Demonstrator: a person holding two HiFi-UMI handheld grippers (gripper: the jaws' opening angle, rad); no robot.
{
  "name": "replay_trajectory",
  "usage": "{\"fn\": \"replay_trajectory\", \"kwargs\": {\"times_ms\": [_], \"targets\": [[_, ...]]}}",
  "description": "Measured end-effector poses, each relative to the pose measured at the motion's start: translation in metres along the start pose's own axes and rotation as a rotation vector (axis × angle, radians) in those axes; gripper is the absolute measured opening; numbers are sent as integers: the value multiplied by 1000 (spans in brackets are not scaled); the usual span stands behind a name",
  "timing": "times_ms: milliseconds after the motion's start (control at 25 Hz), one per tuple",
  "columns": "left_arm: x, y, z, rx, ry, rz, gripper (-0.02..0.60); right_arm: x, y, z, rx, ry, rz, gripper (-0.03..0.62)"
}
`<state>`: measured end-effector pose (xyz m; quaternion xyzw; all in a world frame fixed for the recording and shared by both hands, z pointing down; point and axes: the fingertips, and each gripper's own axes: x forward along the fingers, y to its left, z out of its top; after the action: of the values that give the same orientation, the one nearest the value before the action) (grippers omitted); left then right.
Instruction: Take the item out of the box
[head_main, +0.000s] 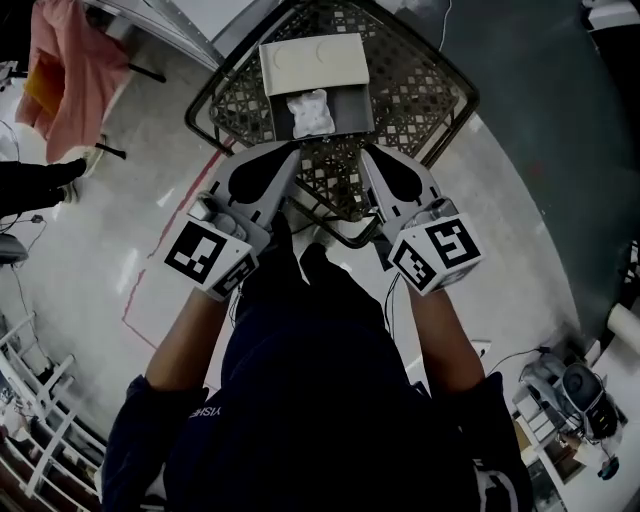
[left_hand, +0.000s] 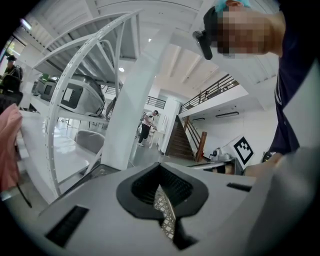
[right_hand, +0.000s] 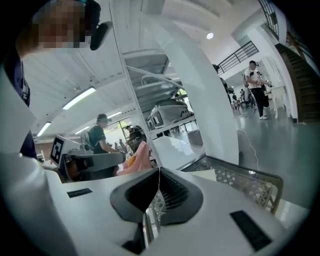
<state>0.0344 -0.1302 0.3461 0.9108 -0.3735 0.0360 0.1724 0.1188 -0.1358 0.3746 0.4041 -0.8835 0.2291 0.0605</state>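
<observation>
In the head view an open grey box (head_main: 352, 112) stands on a round metal lattice table (head_main: 420, 90), its pale lid (head_main: 315, 62) folded back. A white crumpled item (head_main: 310, 113) lies inside the box. My left gripper (head_main: 290, 156) and right gripper (head_main: 364, 156) rest side by side over the table's near edge, just short of the box. Both point toward it and touch neither box nor item. In the left gripper view the left gripper (left_hand: 160, 186) has its jaws pressed together on nothing. In the right gripper view the right gripper (right_hand: 159, 171) is shut the same way.
A pink cloth (head_main: 68, 70) hangs at the far left beside a red tape line (head_main: 180, 215) on the floor. The table's lattice rim (right_hand: 245, 182) shows ahead of the right gripper. People stand far off (left_hand: 146, 127) (right_hand: 257, 87), near a staircase (left_hand: 181, 142).
</observation>
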Motion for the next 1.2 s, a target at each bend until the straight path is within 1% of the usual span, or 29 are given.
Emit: {"fn": "replay_trajectory", "kwargs": {"times_ms": [200, 480, 680, 720, 760, 800, 880, 1000, 1120, 1200], "targets": [[14, 32, -27, -42, 52, -9, 6, 39, -32, -33, 41, 86, -39, 26], [25, 75, -67, -98, 169, -51, 6, 89, -62, -72, 76, 206, -97, 26], [39, 102, -90, -147, 203, -88, 6, 122, -83, -100, 118, 309, -118, 28], [41, 107, -95, -154, 212, -91, 6, 129, -86, -106, 120, 333, -113, 47], [43, 112, -99, -161, 220, -94, 6, 137, -89, -112, 118, 359, -108, 89], [45, 117, -103, -167, 228, -96, 6, 144, -93, -119, 111, 386, -103, 104], [49, 127, -109, -178, 241, -93, 6, 159, -102, -132, 89, 444, -97, 118], [53, 143, -115, -191, 256, -76, 6, 176, -112, -152, 58, 548, -78, 165], [56, 153, -121, -197, 250, -74, 6, 189, -119, -172, 46, 649, -52, 195], [60, 159, -121, -209, 231, -79, 6, 197, -123, -187, 32, 719, -37, 213]]}}
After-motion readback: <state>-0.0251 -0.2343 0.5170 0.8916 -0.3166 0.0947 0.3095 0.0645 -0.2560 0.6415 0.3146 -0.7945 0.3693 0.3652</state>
